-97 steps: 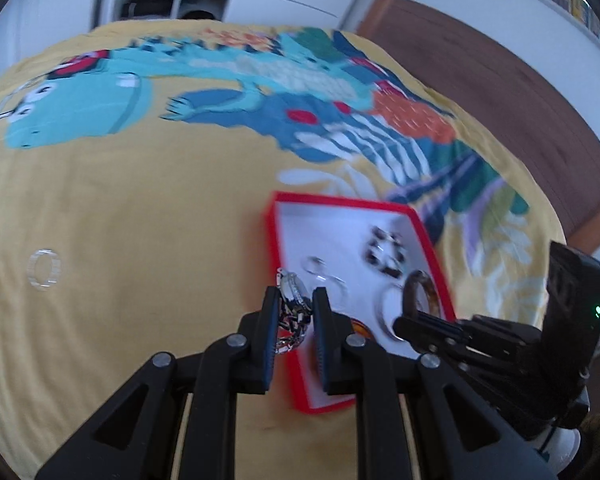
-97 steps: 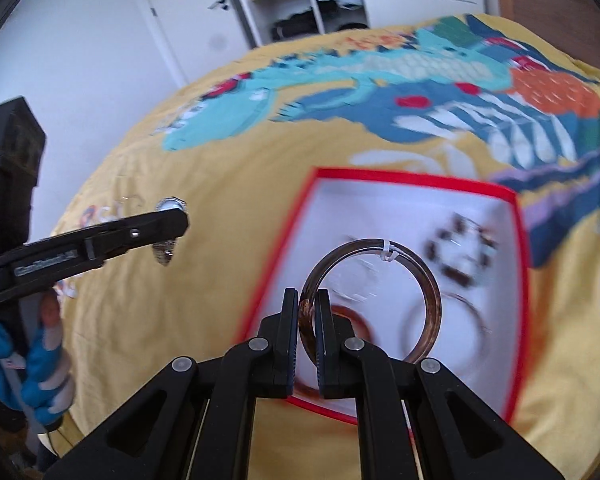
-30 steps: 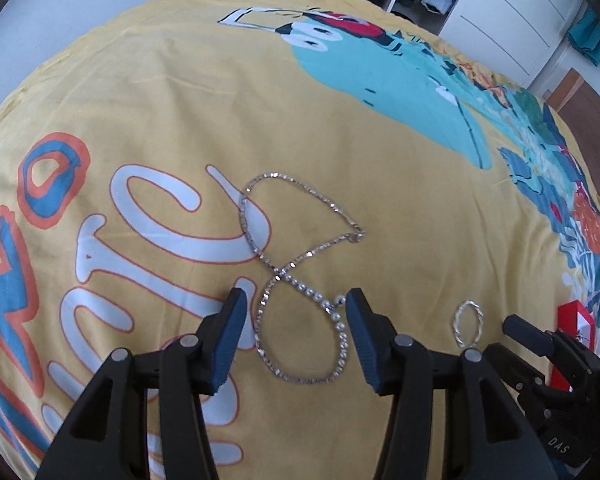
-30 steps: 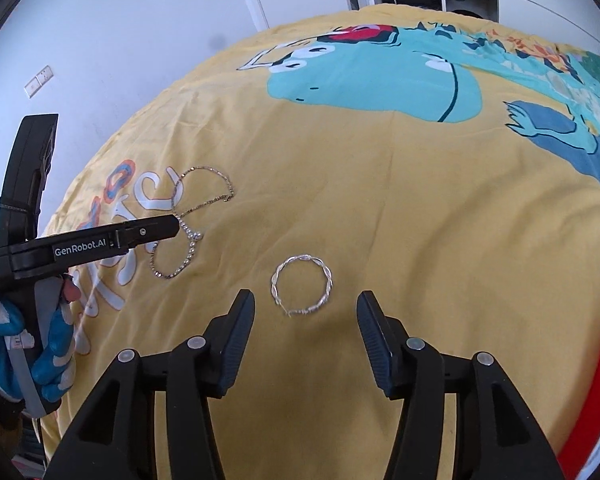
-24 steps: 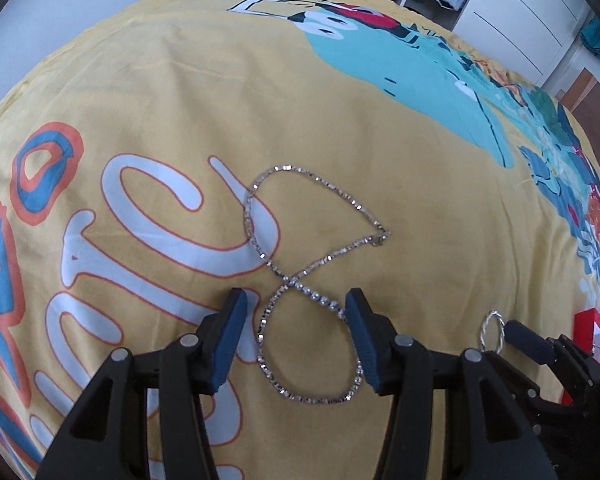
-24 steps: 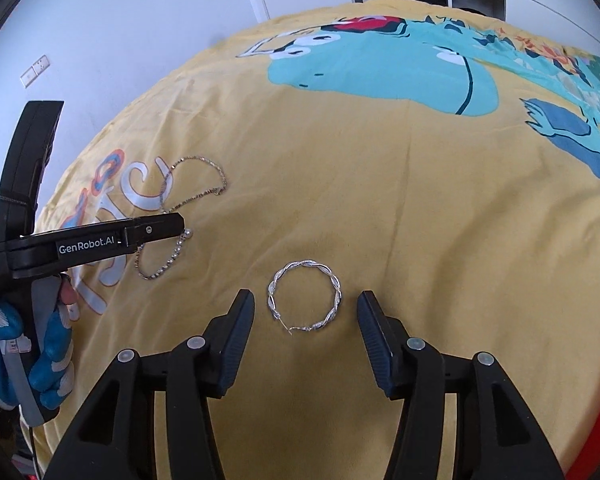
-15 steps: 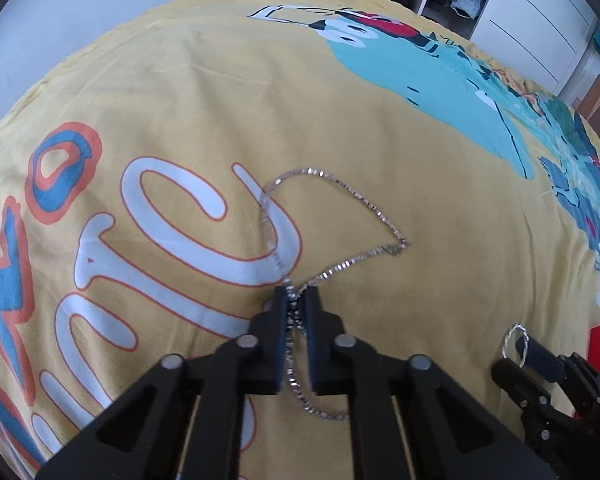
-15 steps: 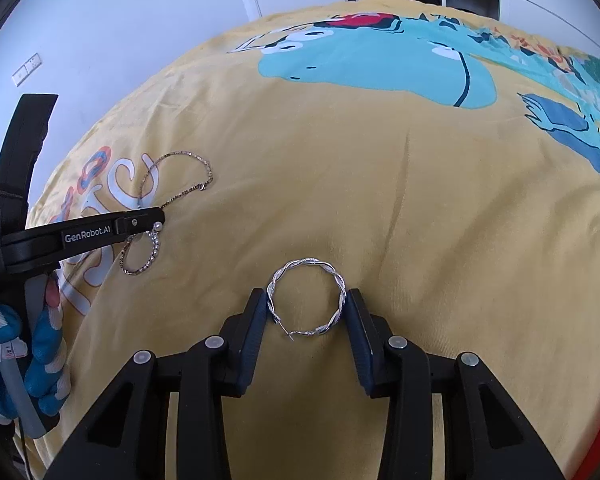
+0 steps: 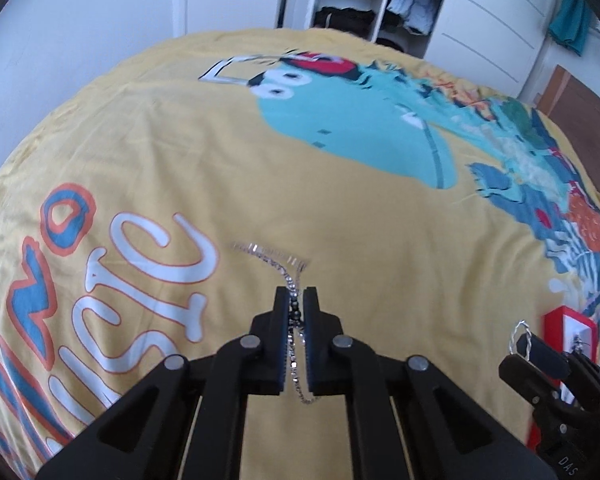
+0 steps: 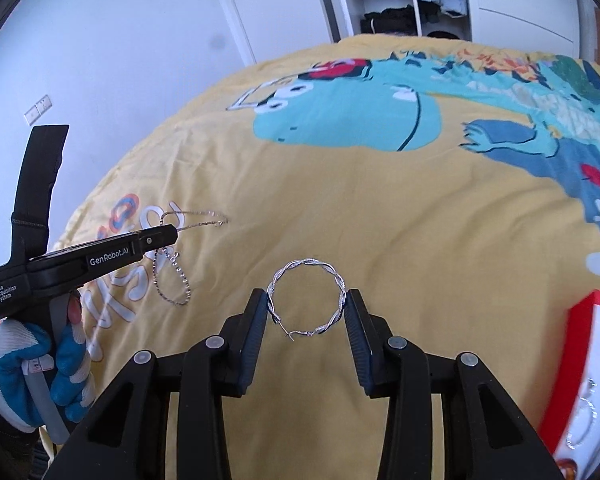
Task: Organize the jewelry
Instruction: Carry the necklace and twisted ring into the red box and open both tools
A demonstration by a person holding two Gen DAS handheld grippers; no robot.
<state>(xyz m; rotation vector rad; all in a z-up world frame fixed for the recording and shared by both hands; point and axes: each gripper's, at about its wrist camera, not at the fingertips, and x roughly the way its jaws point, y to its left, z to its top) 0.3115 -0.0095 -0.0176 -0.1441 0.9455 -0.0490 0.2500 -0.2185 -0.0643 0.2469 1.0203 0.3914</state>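
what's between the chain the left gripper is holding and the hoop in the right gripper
In the right wrist view, only bare yellow bedspread lies between the rhinestone chain, pinched by the left gripper, and the twisted silver hoop, clamped by the right gripper.

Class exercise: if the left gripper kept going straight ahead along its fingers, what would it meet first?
Probably the yellow dinosaur bedspread just ahead, past the draped end of the silver chain that the left gripper already pinches; depth is uncertain through the fisheye.
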